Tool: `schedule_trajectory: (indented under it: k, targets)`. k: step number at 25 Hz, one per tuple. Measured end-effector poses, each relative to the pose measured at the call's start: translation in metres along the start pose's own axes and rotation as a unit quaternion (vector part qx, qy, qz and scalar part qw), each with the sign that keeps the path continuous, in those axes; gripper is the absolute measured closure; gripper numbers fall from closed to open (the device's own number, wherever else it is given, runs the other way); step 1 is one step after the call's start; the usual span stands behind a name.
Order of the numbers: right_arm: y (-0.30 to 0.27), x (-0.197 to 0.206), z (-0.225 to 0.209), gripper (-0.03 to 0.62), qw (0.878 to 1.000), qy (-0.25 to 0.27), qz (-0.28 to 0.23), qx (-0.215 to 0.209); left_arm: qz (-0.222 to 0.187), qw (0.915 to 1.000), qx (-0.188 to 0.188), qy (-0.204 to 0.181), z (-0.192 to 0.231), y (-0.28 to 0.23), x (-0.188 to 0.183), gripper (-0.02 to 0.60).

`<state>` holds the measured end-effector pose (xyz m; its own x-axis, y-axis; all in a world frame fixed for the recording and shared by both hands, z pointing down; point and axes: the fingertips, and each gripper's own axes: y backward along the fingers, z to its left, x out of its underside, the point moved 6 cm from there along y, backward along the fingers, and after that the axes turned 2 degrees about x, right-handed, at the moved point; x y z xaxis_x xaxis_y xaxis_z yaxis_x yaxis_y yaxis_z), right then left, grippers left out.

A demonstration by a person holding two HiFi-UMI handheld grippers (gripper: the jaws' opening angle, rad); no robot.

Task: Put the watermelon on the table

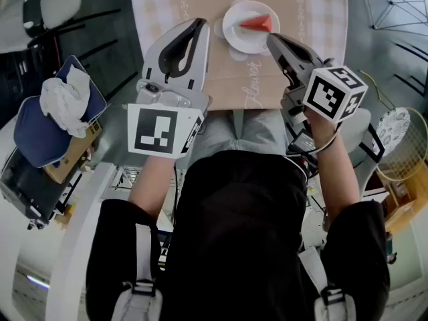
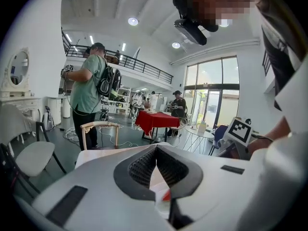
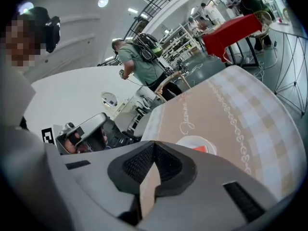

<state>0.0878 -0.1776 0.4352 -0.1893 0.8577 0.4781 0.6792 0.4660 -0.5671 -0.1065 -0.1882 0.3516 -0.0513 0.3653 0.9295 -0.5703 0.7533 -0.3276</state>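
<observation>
A red watermelon wedge [image 1: 257, 23] lies on a small white plate [image 1: 235, 35] on the table [image 1: 221, 79], which has a tan and checked cloth. My left gripper [image 1: 199, 24] hovers left of the plate, shut and empty. My right gripper [image 1: 271, 39] hangs just right of the plate, its jaws closed on nothing. In the right gripper view the wedge [image 3: 199, 149] and plate [image 3: 185, 142] show just past the closed tips [image 3: 154, 143]. In the left gripper view a bit of red wedge [image 2: 166, 195] peeks below the shut jaws [image 2: 156, 147].
A blue seat with a crumpled white cloth [image 1: 63, 99] stands at the left. A wire basket [image 1: 401, 139] is at the right. Beyond the table a person with a backpack [image 2: 89, 88] stands by a wooden chair [image 2: 98, 129] and a red-covered table [image 2: 154, 119].
</observation>
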Motion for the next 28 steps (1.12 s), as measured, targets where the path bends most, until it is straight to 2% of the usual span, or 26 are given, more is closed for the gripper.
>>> schedule_trajectory:
  k: [3,6,11,15,19,22,28]
  targets:
    - [0.012,-0.015,0.02,0.58,0.999,0.035,-0.023,-0.011,-0.004,1.0,0.005,-0.003,-0.008,0.009,-0.009,0.569]
    - [0.027,-0.032,0.038,0.58,0.997,0.07,-0.039,0.005,-0.018,0.9998,0.01,0.0,-0.018,0.016,-0.021,0.569]
    - [0.043,-0.047,0.064,0.58,0.994,0.088,-0.07,-0.011,-0.045,0.9988,0.017,0.013,-0.031,0.026,-0.044,0.569]
    - [0.054,-0.054,0.086,0.58,0.99,0.103,-0.091,-0.034,-0.057,0.9982,0.02,0.004,-0.037,0.036,-0.059,0.569]
    - [0.072,-0.068,0.106,0.58,0.985,0.125,-0.122,-0.015,-0.057,0.998,0.017,-0.022,-0.038,0.045,-0.071,0.568]
    - [0.087,-0.076,0.12,0.58,0.977,0.142,-0.156,0.0,-0.062,0.9977,0.006,-0.025,-0.039,0.053,-0.087,0.569]
    - [0.103,-0.079,0.15,0.58,0.967,0.162,-0.195,0.012,-0.103,0.9942,-0.005,-0.029,-0.04,0.077,-0.117,0.569]
